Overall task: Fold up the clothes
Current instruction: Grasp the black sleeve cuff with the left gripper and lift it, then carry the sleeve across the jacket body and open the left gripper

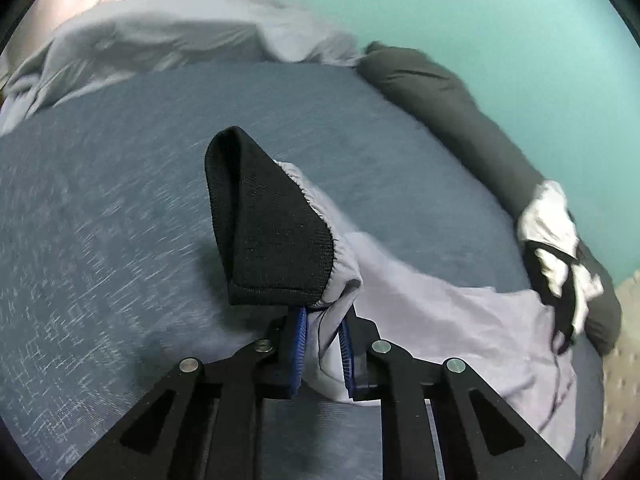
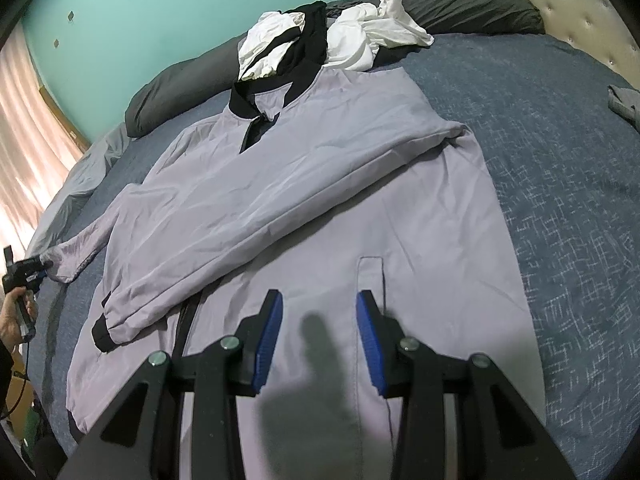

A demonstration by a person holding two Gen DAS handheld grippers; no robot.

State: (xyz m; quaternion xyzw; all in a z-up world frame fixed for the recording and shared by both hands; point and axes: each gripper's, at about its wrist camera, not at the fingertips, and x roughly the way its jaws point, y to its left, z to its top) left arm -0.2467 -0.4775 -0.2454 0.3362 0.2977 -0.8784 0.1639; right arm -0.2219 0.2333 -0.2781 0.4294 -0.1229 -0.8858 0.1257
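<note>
Bed: blue-grey bedspread [image 2: 560,200] fills both views, and there's bare cover along the right edge and past the jacket's left sleeve toward the left edge.
Pillows: long dark grey pillows [image 2: 472,4] line the head edge against the teal wall [image 2: 160,8].
Jacket: lilac-grey jacket [image 2: 328,184] lies flat down the middle of the bed, black collar [image 2: 244,94] toward the pillows, hem toward the foot edge; the right sleeve [image 2: 248,232] is folded across the chest, its black cuff [image 2: 102,330] near the left hem corner.
Clothes pile: crumpled white and black garments [image 2: 340,40] sit at the head edge, touching the collar.
Right gripper [image 2: 320,344]: blue pads spread wide, holding nothing, hanging just over the lower front of the jacket near the pocket welt [image 2: 370,276].
Left gripper [image 1: 322,344]: pressed together on the left sleeve end, just behind the black cuff [image 1: 272,224], which stands up lifted off the bedspread; from the right wrist it shows by the bed's left edge, in a hand [image 2: 18,320].
</note>
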